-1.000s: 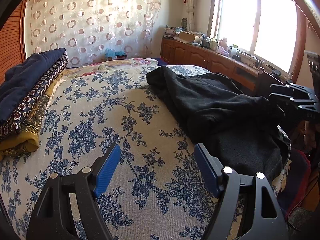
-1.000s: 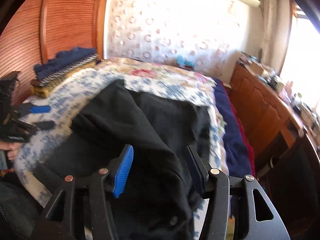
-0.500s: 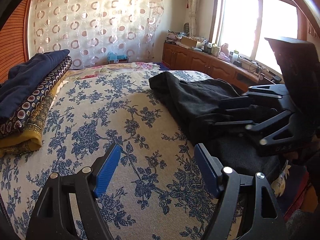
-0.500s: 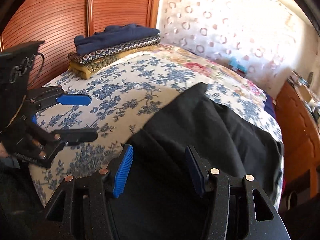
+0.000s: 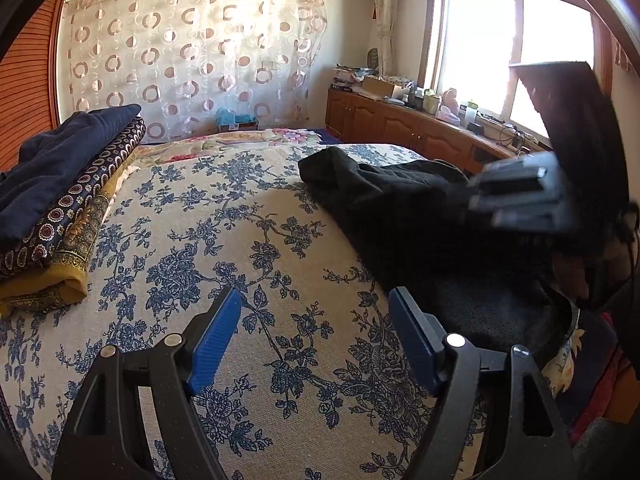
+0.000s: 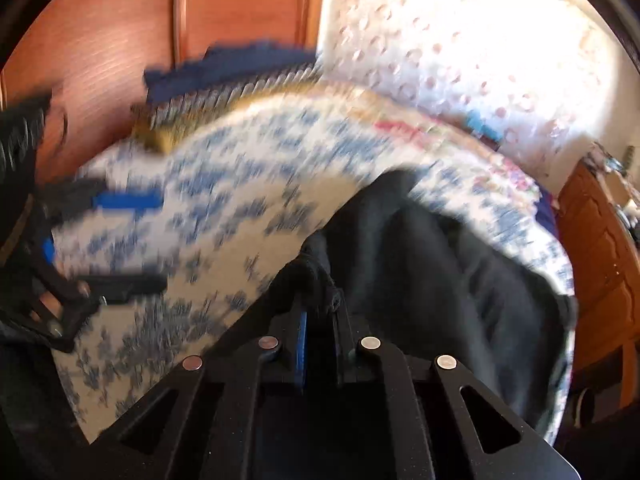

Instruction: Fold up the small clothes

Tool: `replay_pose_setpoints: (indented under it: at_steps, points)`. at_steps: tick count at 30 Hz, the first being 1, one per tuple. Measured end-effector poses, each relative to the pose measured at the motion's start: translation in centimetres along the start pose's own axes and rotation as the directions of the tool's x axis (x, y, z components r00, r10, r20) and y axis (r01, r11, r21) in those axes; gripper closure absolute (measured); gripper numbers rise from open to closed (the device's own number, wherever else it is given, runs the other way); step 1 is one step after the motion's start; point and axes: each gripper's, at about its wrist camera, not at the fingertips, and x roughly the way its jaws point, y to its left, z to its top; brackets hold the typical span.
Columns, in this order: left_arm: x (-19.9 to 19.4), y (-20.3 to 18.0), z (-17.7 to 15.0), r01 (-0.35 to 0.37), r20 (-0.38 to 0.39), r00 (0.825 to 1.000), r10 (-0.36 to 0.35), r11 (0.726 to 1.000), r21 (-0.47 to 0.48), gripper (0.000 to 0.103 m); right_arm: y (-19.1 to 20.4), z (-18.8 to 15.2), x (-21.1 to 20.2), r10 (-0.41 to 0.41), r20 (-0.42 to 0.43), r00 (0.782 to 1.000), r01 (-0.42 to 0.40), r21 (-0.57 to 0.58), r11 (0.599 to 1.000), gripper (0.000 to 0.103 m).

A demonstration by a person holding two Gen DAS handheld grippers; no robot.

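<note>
A black garment lies crumpled on the right side of the bed with the blue-flowered cover. It also shows in the right wrist view. My left gripper is open and empty, hovering over the bedcover left of the garment. My right gripper is shut on the garment's near edge; it shows blurred in the left wrist view. The left gripper shows blurred at the left of the right wrist view.
A stack of folded clothes, dark blue on top, lies at the bed's left by the wooden headboard. A wooden cabinet with clutter runs under the window on the right. A patterned curtain hangs behind.
My right gripper has closed on the black garment's edge and is moving fast, blurring its view. The left gripper has stayed open over the bedcover.
</note>
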Motion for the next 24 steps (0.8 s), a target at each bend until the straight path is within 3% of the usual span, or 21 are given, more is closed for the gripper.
replay_pose_setpoints:
  at_steps: [4,6,9,11,12,14,16,24]
  points:
    - [0.0,-0.1,0.0,-0.001,-0.003,1.000,0.001,1.000,0.003,0.026,-4.8,1.6,-3.2,-0.105,0.099,0.990,0.092,0.124,0.988,0.094]
    - [0.0,-0.2,0.0,-0.002,-0.004,1.000,0.002,1.000,0.006,0.026,-8.0,2.3,-3.9,-0.194,0.095,0.976,0.174,0.191,0.966,0.094]
    - [0.1,-0.2,0.0,-0.002,-0.007,1.000,0.003,1.000,0.009,0.026,-14.0,2.5,-3.5,-0.361,-0.006,0.933,0.344,0.315,0.885,0.089]
    - [0.1,-0.2,0.0,0.000,-0.009,1.000,0.000,1.000,0.010,0.026,-17.1,1.8,-3.1,-0.430,-0.109,0.896,0.438,0.366,0.821,0.072]
    - [0.1,-0.2,0.0,0.000,-0.009,1.000,0.000,1.000,0.010,0.026,-18.1,1.4,-3.3,-0.433,-0.123,0.893,0.445,0.388,0.807,0.070]
    - [0.1,-0.3,0.0,-0.002,-0.011,1.000,0.002,1.000,0.016,0.026,-18.6,0.5,-4.1,-0.406,-0.105,0.908,0.412,0.410,0.814,0.067]
    - [0.1,-0.5,0.0,-0.005,-0.012,1.000,0.005,1.000,0.022,0.026,-17.8,-0.4,-4.9,-0.409,-0.101,0.907,0.413,0.398,0.819,0.064]
    - [0.0,-1.3,0.1,-0.035,-0.004,0.999,0.035,0.996,0.078,0.026,-11.3,-6.5,-7.9,-0.269,-0.092,0.959,0.284,0.334,0.899,0.064]
